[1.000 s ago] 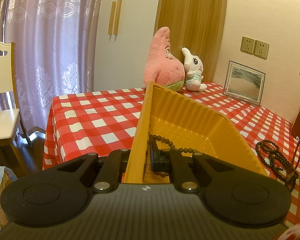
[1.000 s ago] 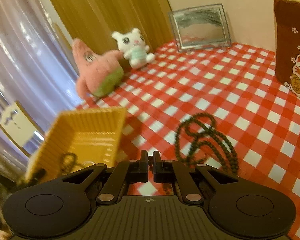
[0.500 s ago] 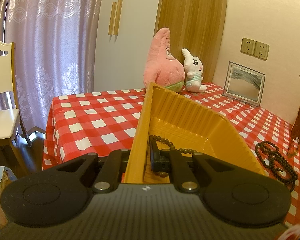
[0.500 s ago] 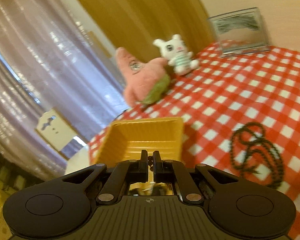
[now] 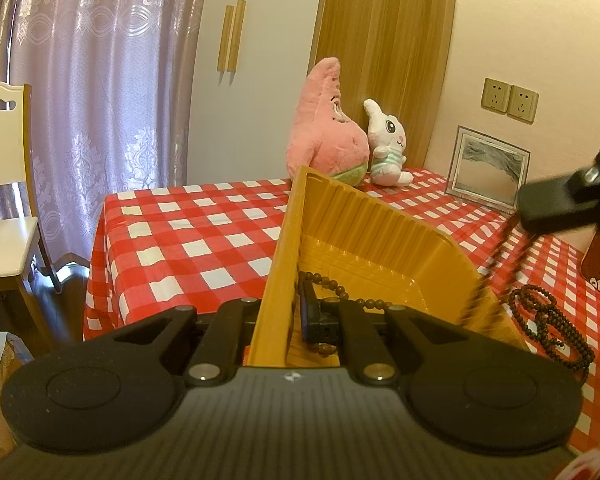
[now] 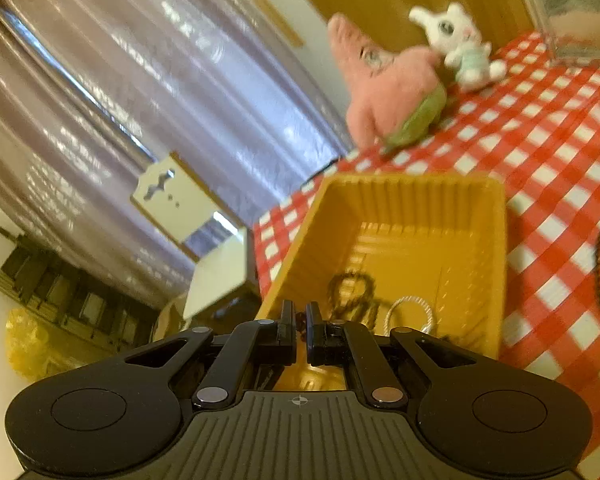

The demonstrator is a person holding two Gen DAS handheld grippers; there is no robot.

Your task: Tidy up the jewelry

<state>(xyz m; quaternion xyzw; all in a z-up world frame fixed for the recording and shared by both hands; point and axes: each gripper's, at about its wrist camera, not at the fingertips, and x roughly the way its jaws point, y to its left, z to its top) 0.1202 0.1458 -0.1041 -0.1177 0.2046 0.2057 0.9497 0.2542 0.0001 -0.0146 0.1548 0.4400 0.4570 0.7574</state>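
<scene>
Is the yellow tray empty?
No. The tray holds a dark bead string and a silver ring.

Ribbed yellow tray (image 5: 384, 236) tilted on checked cloth, dark bead strand (image 5: 342, 292) inside; beaded necklace (image 5: 548, 328) coiled beside it.
</scene>
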